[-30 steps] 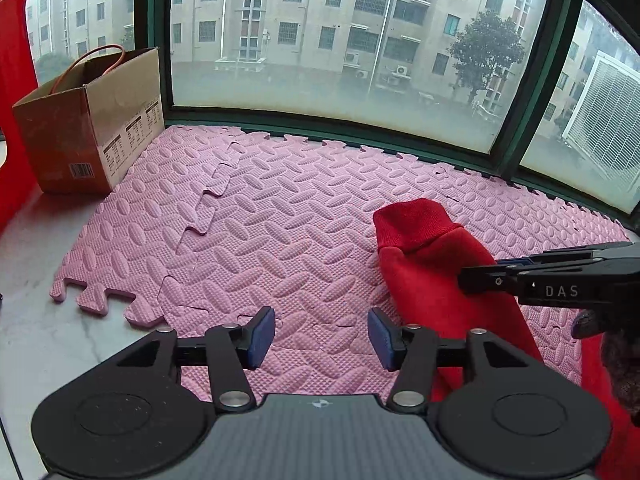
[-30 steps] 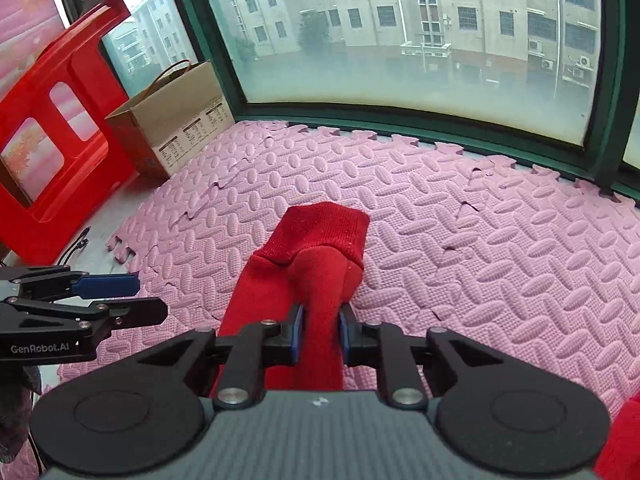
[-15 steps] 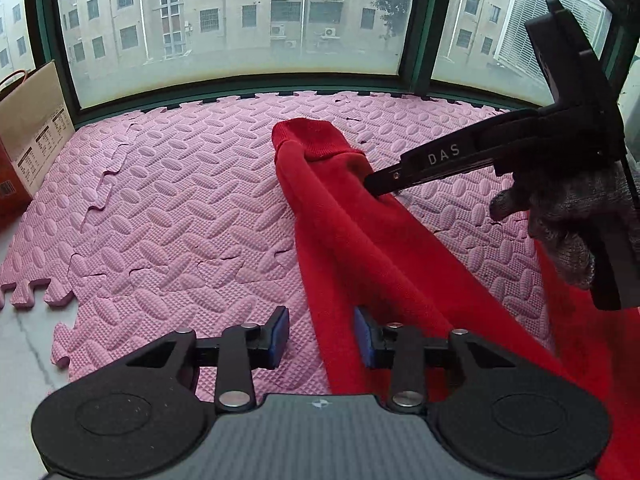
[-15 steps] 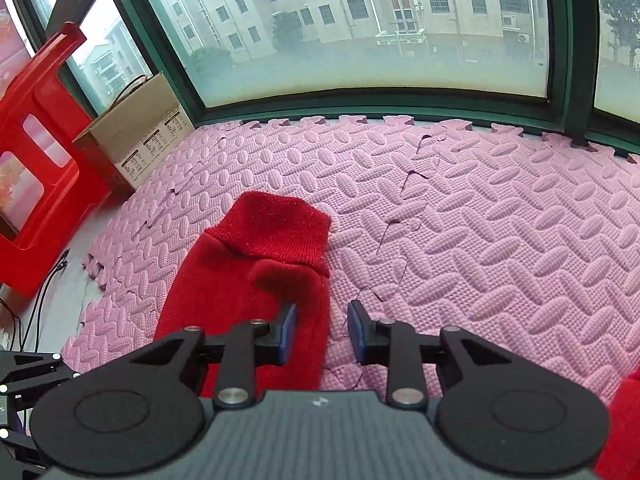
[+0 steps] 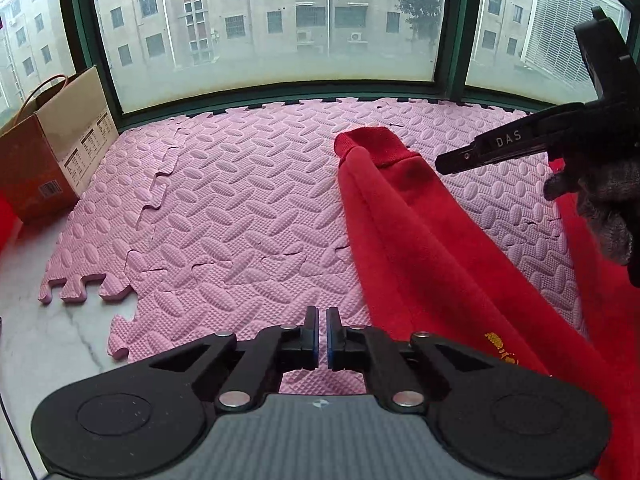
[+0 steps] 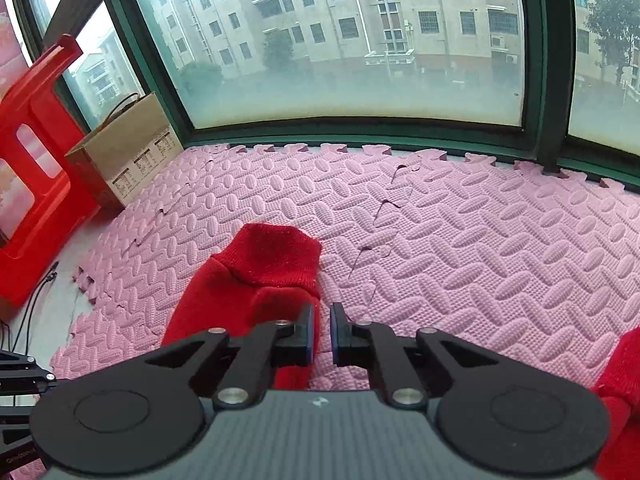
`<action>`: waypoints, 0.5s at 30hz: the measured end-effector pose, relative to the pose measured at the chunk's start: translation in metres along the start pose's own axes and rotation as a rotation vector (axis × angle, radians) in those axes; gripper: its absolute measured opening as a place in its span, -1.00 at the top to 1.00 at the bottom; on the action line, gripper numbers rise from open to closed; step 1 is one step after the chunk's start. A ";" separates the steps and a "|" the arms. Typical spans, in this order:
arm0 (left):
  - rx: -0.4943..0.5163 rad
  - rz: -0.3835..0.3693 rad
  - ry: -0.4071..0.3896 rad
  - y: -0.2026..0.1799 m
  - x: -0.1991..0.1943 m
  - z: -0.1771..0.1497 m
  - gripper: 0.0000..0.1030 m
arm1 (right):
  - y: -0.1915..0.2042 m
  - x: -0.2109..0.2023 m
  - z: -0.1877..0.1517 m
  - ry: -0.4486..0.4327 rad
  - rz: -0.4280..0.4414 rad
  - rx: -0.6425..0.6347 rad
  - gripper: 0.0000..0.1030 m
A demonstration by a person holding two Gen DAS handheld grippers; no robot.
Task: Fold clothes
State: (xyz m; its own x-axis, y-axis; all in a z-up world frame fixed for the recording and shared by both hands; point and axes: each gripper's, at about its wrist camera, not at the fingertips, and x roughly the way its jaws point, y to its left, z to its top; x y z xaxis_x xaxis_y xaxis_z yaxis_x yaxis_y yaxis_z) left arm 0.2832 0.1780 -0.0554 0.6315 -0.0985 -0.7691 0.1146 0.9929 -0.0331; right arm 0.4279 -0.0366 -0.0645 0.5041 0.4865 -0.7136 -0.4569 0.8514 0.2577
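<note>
A red sweater sleeve (image 5: 400,220) with a ribbed cuff (image 5: 372,146) lies stretched across the pink foam mat (image 5: 240,200). My left gripper (image 5: 323,336) hovers over bare mat just left of the sleeve, shut with nothing in it. My right gripper (image 5: 439,166), held by a gloved hand (image 5: 600,208), hangs beside the cuff. In the right wrist view the sleeve (image 6: 248,280) lies under and left of the right gripper (image 6: 323,332). Its jaws are closing with a narrow gap, and only mat shows between them. The left gripper (image 6: 48,376) shows at the lower left edge.
A brown cardboard bag-box (image 5: 52,148) stands at the mat's far left corner, beside a red plastic stool (image 6: 32,184). Cables (image 6: 36,300) trail on the white marble floor (image 5: 48,344). More red cloth (image 6: 616,400) lies at the right. A green-framed window bounds the far side.
The left jaws went from wide open to shut on nothing. The right gripper let go of the sleeve, which now lies on the mat, then narrowed again. Both hands shifted sideways.
</note>
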 end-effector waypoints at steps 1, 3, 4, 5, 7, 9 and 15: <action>-0.028 -0.031 -0.007 -0.001 -0.001 0.003 0.83 | 0.002 0.000 0.001 0.001 0.007 -0.007 0.63; -0.041 -0.064 -0.021 -0.008 -0.003 0.008 0.26 | 0.006 0.003 0.001 0.009 0.015 -0.021 0.59; -0.029 -0.071 -0.033 -0.013 -0.004 0.008 0.10 | 0.008 0.008 0.000 0.022 0.010 -0.027 0.51; -0.015 -0.076 -0.043 -0.018 -0.004 0.009 -0.04 | 0.009 0.012 -0.001 0.035 0.006 -0.034 0.50; 0.025 -0.080 -0.051 -0.029 -0.003 0.009 -0.04 | 0.011 0.016 -0.003 0.043 -0.002 -0.043 0.51; 0.059 -0.069 -0.055 -0.039 -0.001 0.008 0.00 | 0.013 0.018 -0.005 0.045 -0.011 -0.051 0.52; 0.088 -0.050 -0.022 -0.049 0.008 0.002 0.31 | 0.016 0.021 -0.006 0.052 -0.024 -0.070 0.52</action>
State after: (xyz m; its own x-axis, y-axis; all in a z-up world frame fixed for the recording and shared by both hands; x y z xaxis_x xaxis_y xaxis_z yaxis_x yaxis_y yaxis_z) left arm 0.2842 0.1287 -0.0590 0.6400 -0.1503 -0.7535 0.2130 0.9770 -0.0140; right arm 0.4263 -0.0142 -0.0794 0.4776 0.4532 -0.7527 -0.4961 0.8461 0.1948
